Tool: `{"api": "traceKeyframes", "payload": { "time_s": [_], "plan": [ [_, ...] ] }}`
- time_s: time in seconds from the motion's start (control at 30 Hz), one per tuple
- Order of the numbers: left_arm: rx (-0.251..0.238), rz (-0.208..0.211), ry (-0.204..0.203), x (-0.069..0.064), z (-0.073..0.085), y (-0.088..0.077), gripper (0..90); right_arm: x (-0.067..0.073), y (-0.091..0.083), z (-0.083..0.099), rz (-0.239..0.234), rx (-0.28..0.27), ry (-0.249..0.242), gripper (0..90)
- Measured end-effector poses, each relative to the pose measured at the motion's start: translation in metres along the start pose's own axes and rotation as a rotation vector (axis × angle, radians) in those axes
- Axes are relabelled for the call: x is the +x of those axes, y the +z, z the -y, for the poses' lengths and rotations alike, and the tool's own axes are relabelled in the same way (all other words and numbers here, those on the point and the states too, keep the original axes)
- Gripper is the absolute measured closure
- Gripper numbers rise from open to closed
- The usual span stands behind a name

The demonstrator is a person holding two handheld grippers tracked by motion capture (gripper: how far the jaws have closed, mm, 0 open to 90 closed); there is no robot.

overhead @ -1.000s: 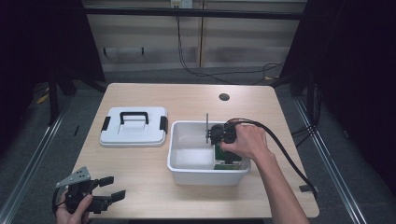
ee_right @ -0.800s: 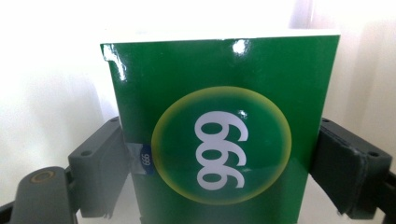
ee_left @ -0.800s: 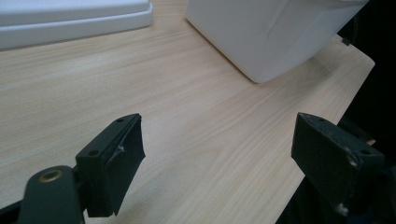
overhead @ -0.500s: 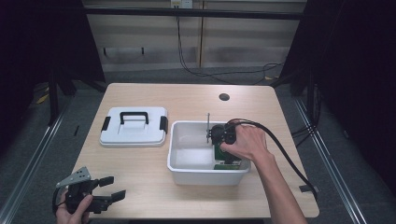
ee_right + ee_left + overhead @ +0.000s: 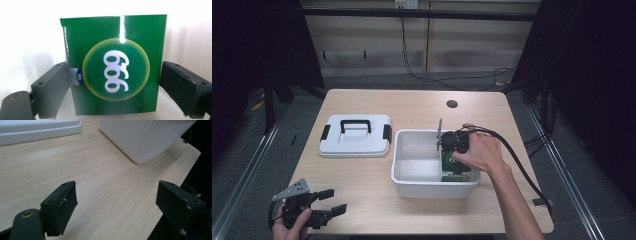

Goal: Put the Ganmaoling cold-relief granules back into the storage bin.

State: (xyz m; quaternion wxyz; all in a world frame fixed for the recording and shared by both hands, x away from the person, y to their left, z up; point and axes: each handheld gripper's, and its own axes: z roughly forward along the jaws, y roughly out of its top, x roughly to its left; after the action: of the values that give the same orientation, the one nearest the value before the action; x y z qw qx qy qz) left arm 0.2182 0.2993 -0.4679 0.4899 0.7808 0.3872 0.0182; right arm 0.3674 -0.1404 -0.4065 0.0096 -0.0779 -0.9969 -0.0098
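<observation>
Standing on a grey floor amid dark surroundings, the pale wooden table [image 5: 362,170] carries one white tub [image 5: 417,172], one white lid [image 5: 355,142] with a black handle, and one green box [image 5: 455,167] inside the tub's right end. The right gripper [image 5: 113,82] brackets the box, jaws spread, a slight gap on one side. The left gripper [image 5: 328,209] hovers wide open and empty at the table's near left corner.
</observation>
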Motion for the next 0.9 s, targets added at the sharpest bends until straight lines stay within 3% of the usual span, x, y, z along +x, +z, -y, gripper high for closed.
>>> {"api": "traceKeyframes", "payload": {
  "time_s": [0.33, 0.47, 0.6, 0.7, 0.9],
  "plan": [
    [0.000, -0.001, 0.000, 0.000, 0.000, 0.000, 17.0, 0.004, -0.020, 0.012, 0.019, -0.111, 0.005, 9.9],
    [-0.001, -0.004, -0.001, 0.000, 0.000, 0.000, 16.9, 0.005, -0.028, 0.017, 0.055, -0.144, 0.017, 9.9],
    [0.000, -0.004, -0.001, 0.000, 0.000, 0.000, 16.9, 0.006, -0.032, 0.020, 0.054, -0.158, 0.032, 9.9],
    [-0.002, -0.002, -0.002, 0.000, 0.000, 0.000, 17.0, 0.008, -0.038, 0.027, 0.048, -0.213, 0.062, 10.0],
    [-0.002, -0.005, -0.003, 0.000, 0.000, 0.000, 17.0, 0.009, -0.047, 0.037, 0.038, -0.289, 0.061, 12.2]
  ]
}}
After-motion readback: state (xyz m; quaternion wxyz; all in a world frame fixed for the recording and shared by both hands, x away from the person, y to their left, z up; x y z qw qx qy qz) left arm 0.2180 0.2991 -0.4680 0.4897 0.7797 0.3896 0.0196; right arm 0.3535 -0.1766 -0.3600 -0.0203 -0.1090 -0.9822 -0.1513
